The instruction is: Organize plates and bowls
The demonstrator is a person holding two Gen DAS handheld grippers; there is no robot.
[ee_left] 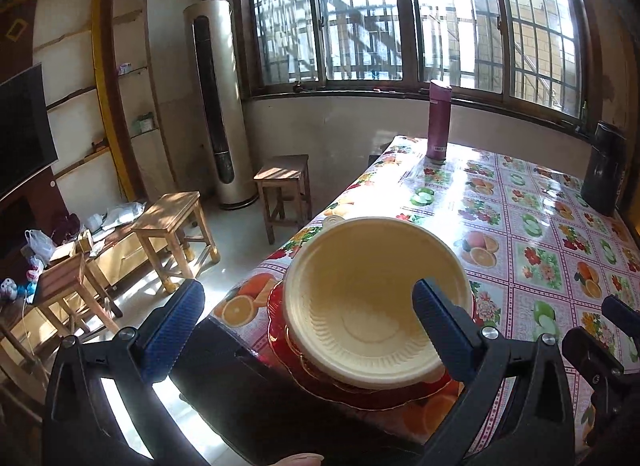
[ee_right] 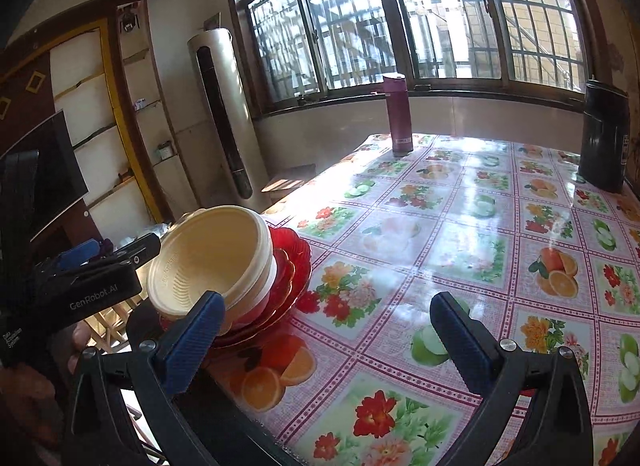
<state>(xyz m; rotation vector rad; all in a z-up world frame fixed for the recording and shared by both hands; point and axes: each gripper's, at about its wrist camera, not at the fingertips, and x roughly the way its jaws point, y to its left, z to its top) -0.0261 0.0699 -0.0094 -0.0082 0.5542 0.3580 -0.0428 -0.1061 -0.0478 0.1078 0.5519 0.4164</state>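
Left tool (ee_left: 308, 316): fingers apart, straddling the cream bowls' (ee_left: 372, 302) rim.
Right tool (ee_right: 326, 332): apart, empty, beside the bowls.
Bowls: tilted on red plates (ee_right: 298, 262) at tabletop (ee_right: 460, 225) corner.
Risk: a nudge could slide the stack off.

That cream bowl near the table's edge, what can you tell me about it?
The cream bowl is round, matte and pale yellow, seemingly plastic, with fine ribs ringing its floor. It looks empty and tilted, nested on other pale bowls atop a stack of red glassy plates near the corner of the fruit-patterned tablecloth. The open left gripper frames it without visibly gripping it.
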